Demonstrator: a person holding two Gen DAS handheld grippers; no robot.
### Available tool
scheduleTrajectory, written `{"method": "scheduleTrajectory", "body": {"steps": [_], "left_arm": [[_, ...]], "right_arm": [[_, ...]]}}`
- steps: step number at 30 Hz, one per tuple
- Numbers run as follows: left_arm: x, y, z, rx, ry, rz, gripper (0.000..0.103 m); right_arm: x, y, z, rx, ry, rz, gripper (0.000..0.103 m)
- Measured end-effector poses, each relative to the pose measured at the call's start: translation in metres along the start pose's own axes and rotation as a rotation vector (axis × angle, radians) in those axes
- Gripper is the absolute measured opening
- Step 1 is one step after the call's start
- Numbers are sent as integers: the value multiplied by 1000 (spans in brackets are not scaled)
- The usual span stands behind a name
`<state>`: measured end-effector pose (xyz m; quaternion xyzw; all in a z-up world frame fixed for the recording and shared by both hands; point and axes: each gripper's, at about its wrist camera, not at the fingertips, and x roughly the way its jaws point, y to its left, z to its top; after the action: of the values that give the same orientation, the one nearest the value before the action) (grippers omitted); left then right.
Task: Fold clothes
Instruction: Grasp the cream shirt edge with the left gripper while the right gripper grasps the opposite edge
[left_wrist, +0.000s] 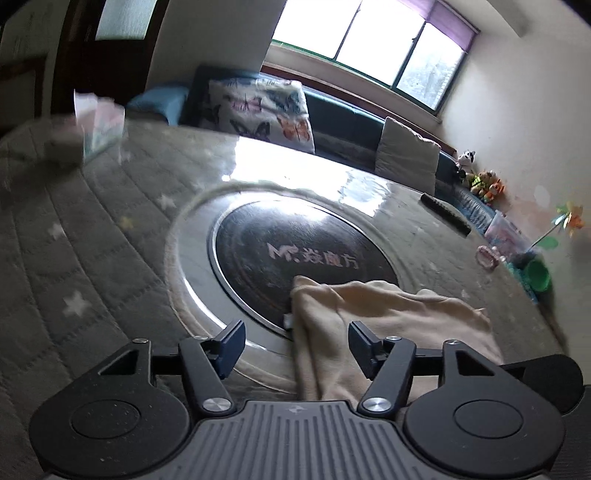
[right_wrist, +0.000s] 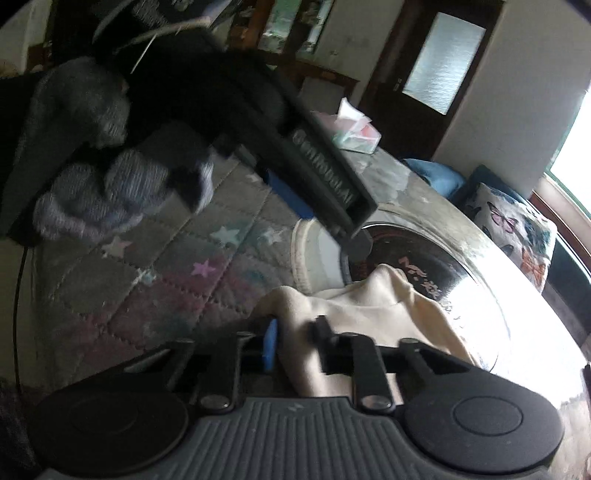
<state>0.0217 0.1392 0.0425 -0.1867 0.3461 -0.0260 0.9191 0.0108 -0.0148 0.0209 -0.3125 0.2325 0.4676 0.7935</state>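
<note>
A cream garment (left_wrist: 388, 314) lies crumpled on the round table, partly over the dark centre disc (left_wrist: 295, 254). My left gripper (left_wrist: 295, 345) is open, its jaws wide apart, with the garment's left edge lying between them. In the right wrist view the same cream garment (right_wrist: 369, 310) bunches up between my right gripper's (right_wrist: 295, 345) blue and black fingers, which stand fairly close around the fabric; blur hides whether they press on it. The other gripper's dark body (right_wrist: 321, 177) reaches in from the upper left, held by a gloved hand (right_wrist: 110, 177).
The table carries a grey quilted star-pattern cover (left_wrist: 74, 258) under glass. A tissue box (left_wrist: 99, 122) stands at its far left. A remote (left_wrist: 445, 214), small toys and a green cup (left_wrist: 539, 275) sit at the right. A sofa with cushions (left_wrist: 258, 110) lies behind.
</note>
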Motion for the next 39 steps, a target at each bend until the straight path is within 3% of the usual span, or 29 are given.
{"method": "scheduleTrajectory", "body": {"steps": [10, 16, 18, 19, 22, 25, 31, 39], "left_arm": [[24, 10, 3, -291, 109, -81, 69], [36, 3, 5, -387, 155, -133, 67], [40, 2, 6, -421, 165, -152, 62], [41, 1, 6, -427, 168, -156, 58], [46, 2, 6, -442, 179, -159, 29], [48, 4, 4, -436, 178, -145, 21], [45, 6, -1, -411, 171, -127, 19], [44, 4, -3, -398, 159, -122, 19]], "right_arm": [[-38, -30, -4, 143, -96, 1, 6], [-53, -39, -10, 180, -126, 3, 6], [-57, -40, -12, 185, -132, 9, 5], [-59, -40, -13, 184, -134, 13, 5], [-63, -38, -15, 182, -142, 24, 5], [-63, -40, -16, 191, -140, 30, 6], [-74, -61, -33, 309, -144, -5, 13], [-77, -133, -92, 547, -54, -239, 14]]}}
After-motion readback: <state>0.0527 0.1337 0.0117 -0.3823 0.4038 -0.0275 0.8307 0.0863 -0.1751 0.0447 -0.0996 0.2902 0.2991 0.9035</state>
